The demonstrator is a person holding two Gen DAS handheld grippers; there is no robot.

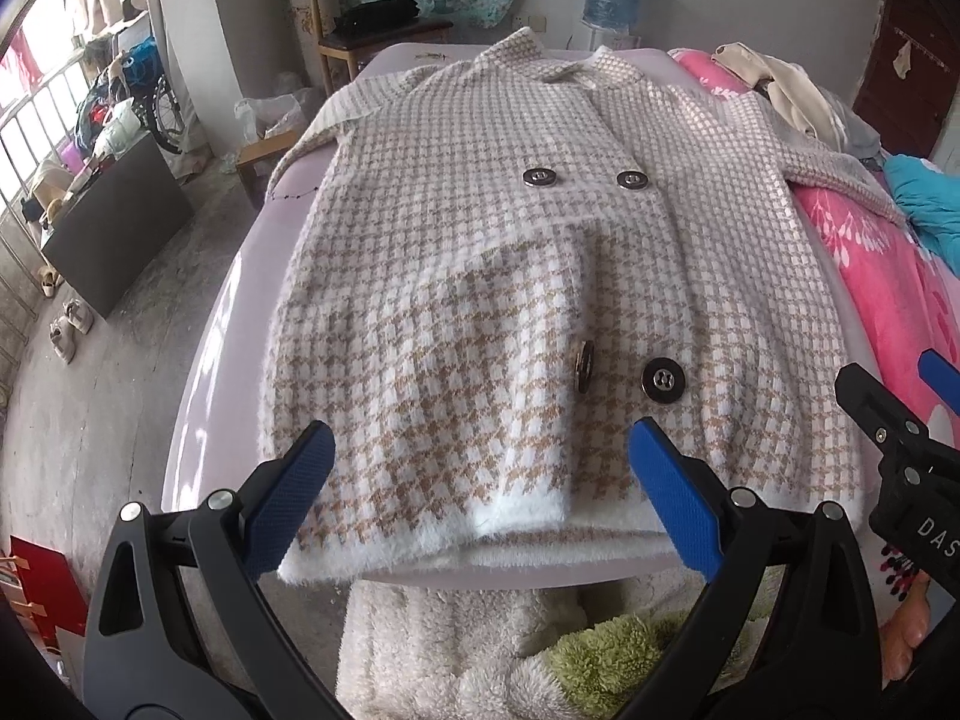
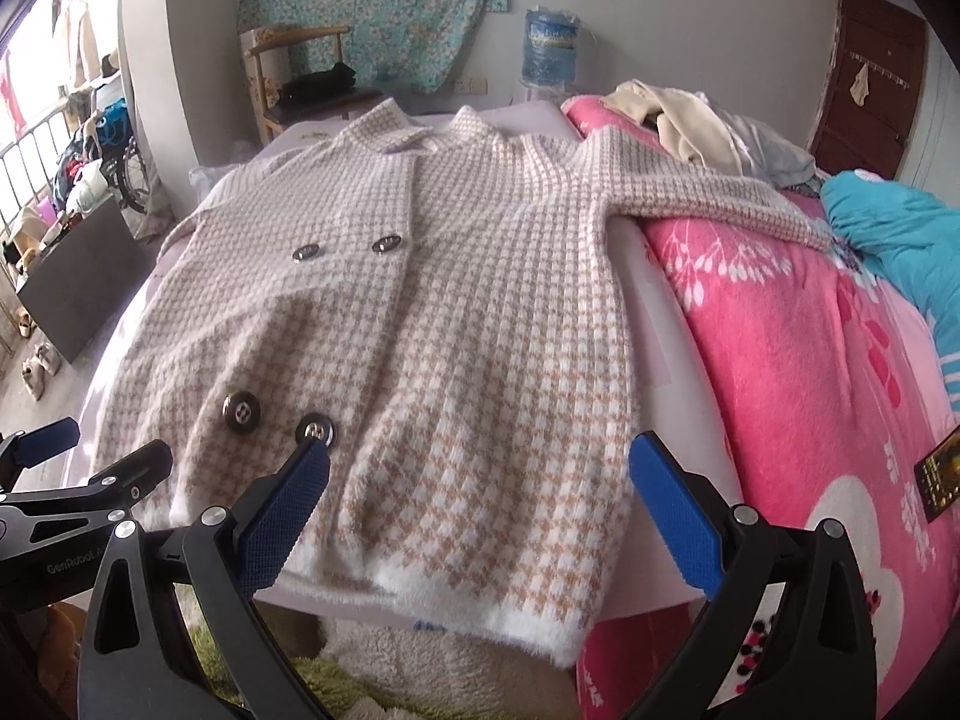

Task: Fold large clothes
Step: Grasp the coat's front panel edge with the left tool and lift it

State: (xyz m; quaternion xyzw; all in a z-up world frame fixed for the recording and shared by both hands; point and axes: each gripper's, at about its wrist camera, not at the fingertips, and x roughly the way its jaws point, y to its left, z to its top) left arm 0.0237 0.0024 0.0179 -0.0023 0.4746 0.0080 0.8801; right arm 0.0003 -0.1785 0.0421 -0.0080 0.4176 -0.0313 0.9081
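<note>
two grippers, left gripper [image 1: 480, 495] and right gripper [image 2: 480, 501], hover with jaws apart and empty above the white hem. a houndstooth knit coat [image 1: 528, 276] lies face up, flat on a pale lilac bed [image 1: 204, 360], one sleeve reaching onto a pink blanket [image 2: 810, 330].

Bedroom, daylight from barred window at left

Grey concrete floor [image 1: 102, 420]; pale plastered back wall w/ teal floral cloth [image 2: 384, 0] hung on it; wooden chair [image 1: 360, 30] below; water bottle [image 2: 549, 45] near wall; dark brown door [image 2: 870, 78] at right; barred window [image 1: 36, 114] w/ clutter beside
</note>
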